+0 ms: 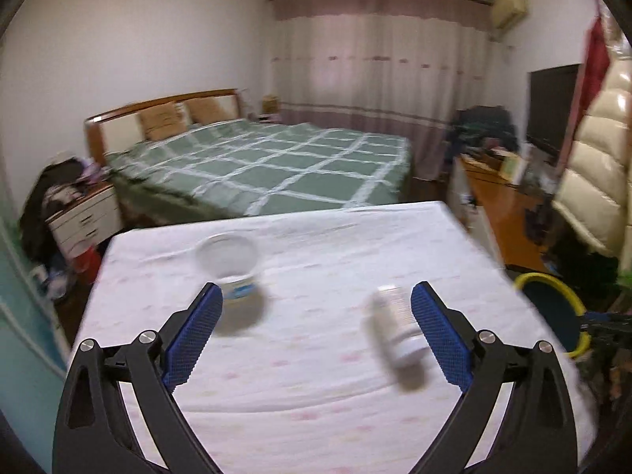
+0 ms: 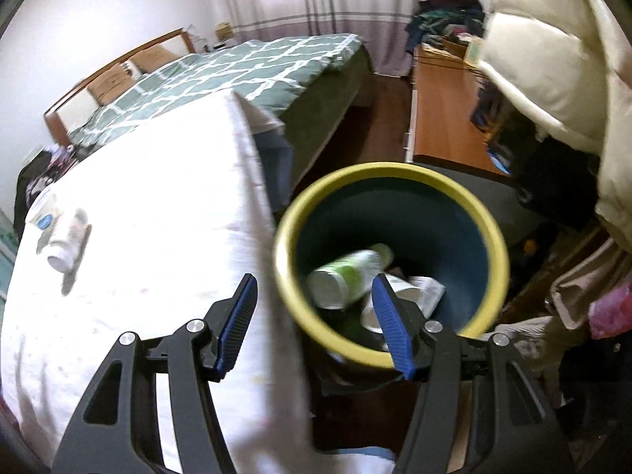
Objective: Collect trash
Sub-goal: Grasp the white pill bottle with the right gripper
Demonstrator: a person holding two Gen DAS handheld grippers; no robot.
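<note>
On the table under its white, faintly pink-printed cloth point(image 1: 300, 355), a white plastic bottle point(image 1: 397, 326) lies on its side, just inside the left gripper's point(image 1: 316, 304) right-hand blue pad, its long axis running roughly along the gripper's pointing line. The jaws stand wide apart and empty. A clear round plastic tub with a blue label point(image 1: 231, 266) stands upright farther up the table, just past the left-hand pad.

The right gripper point(image 2: 314, 296) hangs half open, holding nothing, at the table's right edge over the yellow-rimmed dark bin point(image 2: 489, 233), which already contains a white-and-green bottle point(image 2: 347, 272) and some pale, blurred packaging (hard to name). The left gripper looks far nearer the bottle.
</note>
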